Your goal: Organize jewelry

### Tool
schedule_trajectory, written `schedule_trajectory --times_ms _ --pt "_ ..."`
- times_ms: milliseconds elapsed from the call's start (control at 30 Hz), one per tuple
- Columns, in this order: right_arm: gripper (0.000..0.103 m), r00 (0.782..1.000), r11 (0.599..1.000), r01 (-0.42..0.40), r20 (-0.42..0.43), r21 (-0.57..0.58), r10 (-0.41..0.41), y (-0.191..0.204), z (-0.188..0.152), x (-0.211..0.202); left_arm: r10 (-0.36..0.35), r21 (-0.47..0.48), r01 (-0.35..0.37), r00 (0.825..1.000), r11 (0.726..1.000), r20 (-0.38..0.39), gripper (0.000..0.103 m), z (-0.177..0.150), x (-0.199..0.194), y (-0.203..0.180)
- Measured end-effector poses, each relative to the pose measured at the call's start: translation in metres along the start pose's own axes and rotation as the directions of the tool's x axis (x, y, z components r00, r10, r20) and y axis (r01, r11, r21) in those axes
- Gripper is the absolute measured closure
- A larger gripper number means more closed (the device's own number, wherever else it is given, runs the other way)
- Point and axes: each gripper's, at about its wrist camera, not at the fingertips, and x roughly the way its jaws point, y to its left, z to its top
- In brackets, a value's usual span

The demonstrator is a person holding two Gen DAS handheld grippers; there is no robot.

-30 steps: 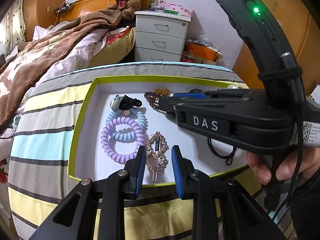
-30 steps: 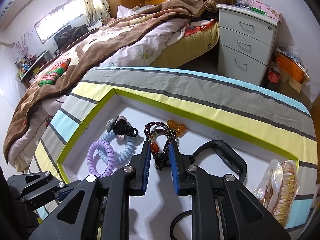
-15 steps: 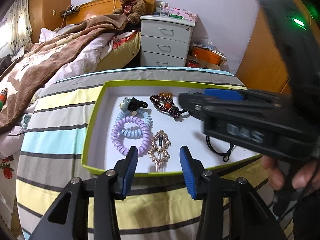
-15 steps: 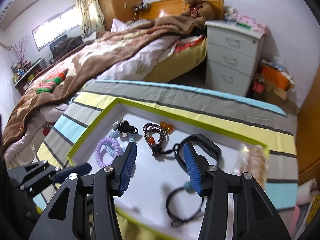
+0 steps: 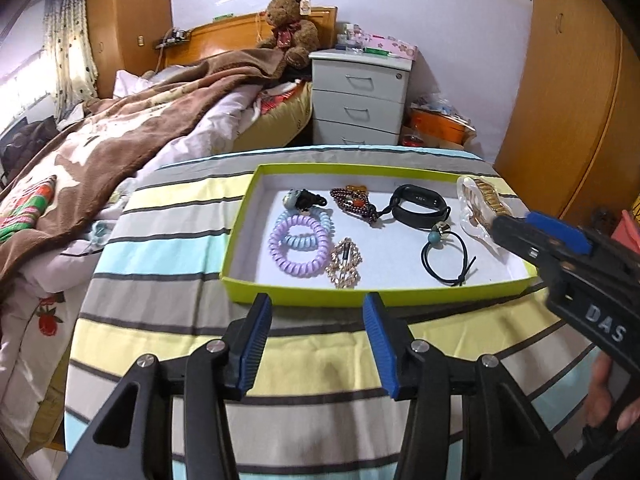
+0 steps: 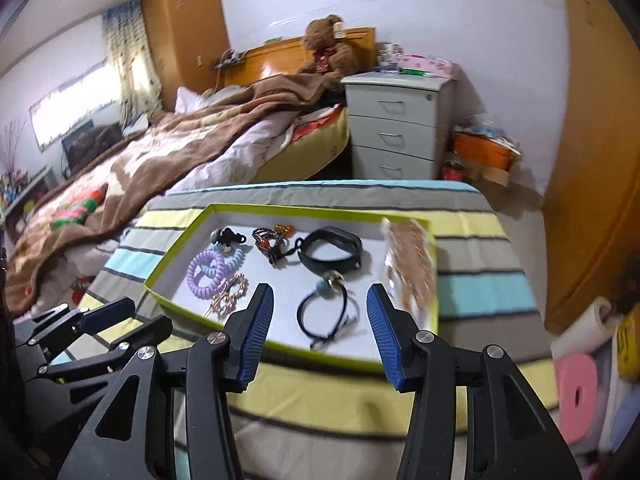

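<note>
**Grippers withdrawn from the tray**

Both grippers have backed off the green-rimmed tray [image 5: 400, 295] and spread wide; left gripper [image 5: 318, 346] and right gripper [image 6: 316, 332] hold nothing. Jewelry lies inside the tray; the gold comb [image 6: 410, 266] straddles its right rim. Approach low, centring one piece.

A bedroom: pale walls, an unmade bed [image 5: 132, 128] under a brown blanket, a grey drawer unit [image 5: 360, 100] beside it — wooden wardrobes [image 5: 572, 100] flank the room.
</note>
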Motion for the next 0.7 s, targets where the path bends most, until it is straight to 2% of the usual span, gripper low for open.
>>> schedule_trajectory --times_ms 267,700 --pt "0.053 0.996 0.997 0.076 0.048 0.005 -0.077 -0.004 -0.026 -0.032 0.023 -0.016 -0.022 0.999 1.0 0.05 0.053 -0.012 -0.021 0.001" --pt "0.053 0.996 0.998 0.068 0.06 0.012 -0.068 -0.003 -0.039 -0.046 0.034 -0.001 -0.034 0.997 0.999 0.067 0.053 -0.026 -0.033 -0.009"
